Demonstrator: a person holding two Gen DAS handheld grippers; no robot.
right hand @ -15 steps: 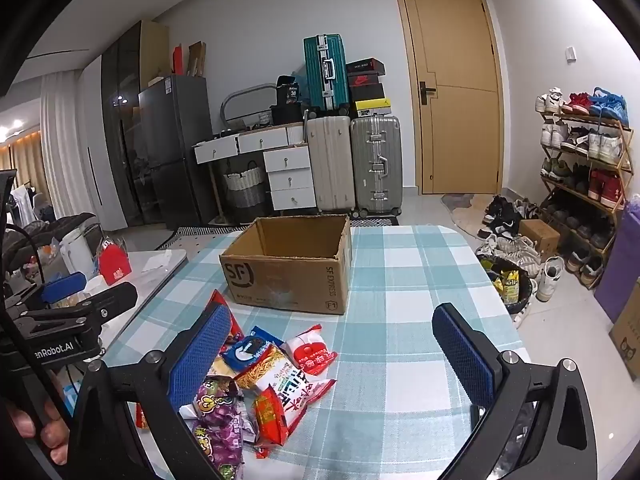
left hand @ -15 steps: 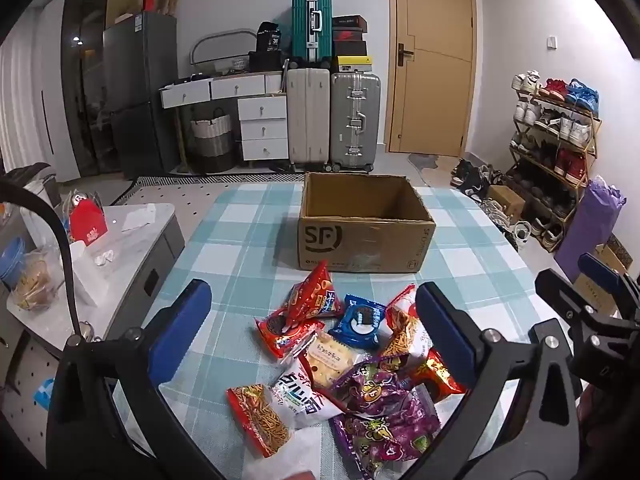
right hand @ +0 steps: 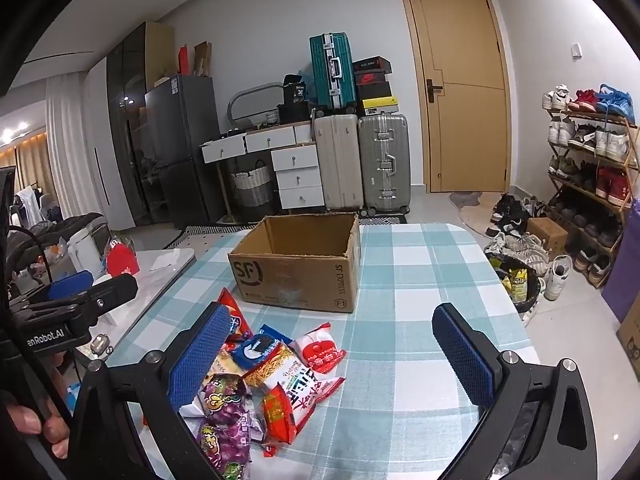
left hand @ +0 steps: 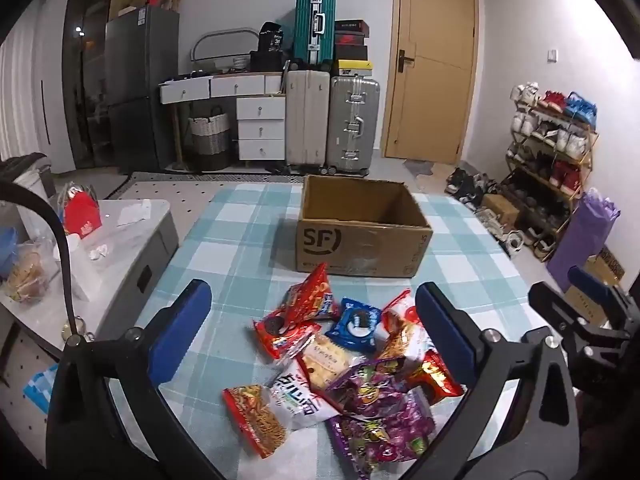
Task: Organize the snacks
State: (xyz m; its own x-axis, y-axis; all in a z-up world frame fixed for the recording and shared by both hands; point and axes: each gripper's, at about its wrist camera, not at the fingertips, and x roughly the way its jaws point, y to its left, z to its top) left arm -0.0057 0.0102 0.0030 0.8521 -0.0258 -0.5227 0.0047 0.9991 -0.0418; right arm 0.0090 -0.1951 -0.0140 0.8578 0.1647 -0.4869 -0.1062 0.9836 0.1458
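Note:
A pile of several snack packets (left hand: 344,364) lies on the checked tablecloth near the front edge; it also shows in the right wrist view (right hand: 264,380). An open, empty cardboard SF box (left hand: 360,228) stands behind the pile, also in the right wrist view (right hand: 300,264). My left gripper (left hand: 312,328) is open and empty, held above the pile. My right gripper (right hand: 332,352) is open and empty, to the right of the pile. Each gripper shows in the other's view, the right one (left hand: 580,312) and the left one (right hand: 76,296).
A white side cabinet (left hand: 120,232) with a red bag and clutter stands left of the table. A shoe rack (left hand: 552,152), shoes and a bin (right hand: 516,280) are on the floor to the right. Suitcases and drawers stand at the back wall.
Both grippers have shifted only slightly; the views are nearly the same. The snacks and the box have not moved.

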